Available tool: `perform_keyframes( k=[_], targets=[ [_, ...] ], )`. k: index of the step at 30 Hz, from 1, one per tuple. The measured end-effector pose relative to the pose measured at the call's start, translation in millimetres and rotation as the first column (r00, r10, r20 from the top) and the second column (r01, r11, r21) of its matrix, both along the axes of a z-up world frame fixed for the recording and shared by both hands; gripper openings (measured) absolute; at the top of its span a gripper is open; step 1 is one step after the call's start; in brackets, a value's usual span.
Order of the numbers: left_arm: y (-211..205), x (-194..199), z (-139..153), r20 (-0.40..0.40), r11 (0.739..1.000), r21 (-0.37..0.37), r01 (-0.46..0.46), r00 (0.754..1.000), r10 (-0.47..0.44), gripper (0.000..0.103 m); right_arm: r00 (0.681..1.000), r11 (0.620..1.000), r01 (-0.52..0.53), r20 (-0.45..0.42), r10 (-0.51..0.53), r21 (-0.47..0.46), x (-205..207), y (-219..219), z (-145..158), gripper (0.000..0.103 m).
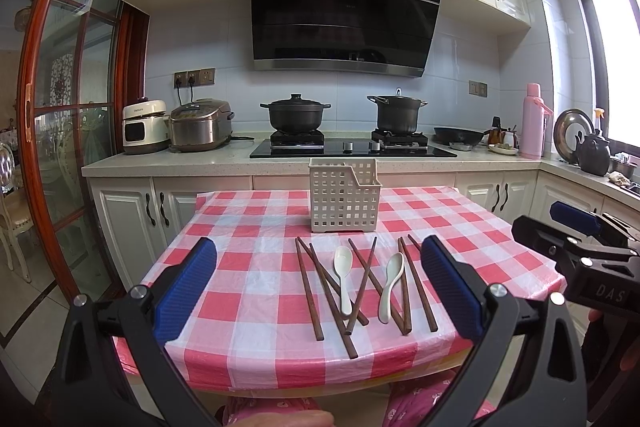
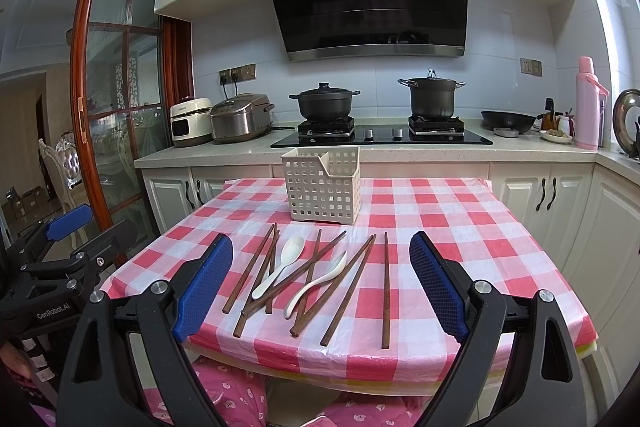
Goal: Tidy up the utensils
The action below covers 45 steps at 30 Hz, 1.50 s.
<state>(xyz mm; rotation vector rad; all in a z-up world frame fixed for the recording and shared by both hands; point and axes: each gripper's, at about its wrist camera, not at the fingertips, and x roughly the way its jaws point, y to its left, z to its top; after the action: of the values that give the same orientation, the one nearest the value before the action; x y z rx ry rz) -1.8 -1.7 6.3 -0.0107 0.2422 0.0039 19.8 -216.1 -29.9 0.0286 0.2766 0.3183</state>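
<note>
Several brown wooden chopsticks (image 1: 326,293) (image 2: 340,283) lie spread and crossed on the red-and-white checked tablecloth (image 1: 256,311) (image 2: 448,239), near its front edge. Two white spoons lie among them, one on the left (image 1: 344,277) (image 2: 280,267) and one on the right (image 1: 391,285) (image 2: 320,281). A cream perforated utensil basket (image 1: 344,201) (image 2: 322,187) stands upright behind them, with nothing visible inside it. My left gripper (image 1: 320,287) hangs open in front of the utensils, holding nothing. My right gripper (image 2: 322,281) is open too and holds nothing; it also shows as the right gripper (image 1: 576,247) at the table's right edge.
Behind the table runs a kitchen counter (image 1: 224,163) with a stove (image 1: 352,147), two black pots (image 1: 294,113) (image 1: 396,113), a rice cooker (image 1: 200,125) and a pink thermos (image 1: 532,121). A glass sliding door (image 1: 60,99) stands at left. Pink-clothed legs (image 2: 224,395) sit under the table's front edge.
</note>
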Motion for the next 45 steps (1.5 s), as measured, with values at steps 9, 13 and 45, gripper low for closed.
perform_keyframes(
  k=[9,13,45],
  targets=[
    [0,0,0,0.001,1.0,0.001,0.0,1.0,0.0,0.099,1.0,1.0,0.0,-0.001,0.0,0.0,0,0,0,0.085],
    [0,0,0,0.0,1.0,0.002,0.0,1.0,0.0,0.099,1.0,1.0,-0.001,-0.003,0.001,0.0,0,1,-1,0.085],
    [38,114,-51,-0.269,0.998,-0.03,-0.051,0.962,0.041,0.098,0.972,0.997,0.074,-0.22,-0.078,-0.03,107,-5,-51,0.085]
  ],
)
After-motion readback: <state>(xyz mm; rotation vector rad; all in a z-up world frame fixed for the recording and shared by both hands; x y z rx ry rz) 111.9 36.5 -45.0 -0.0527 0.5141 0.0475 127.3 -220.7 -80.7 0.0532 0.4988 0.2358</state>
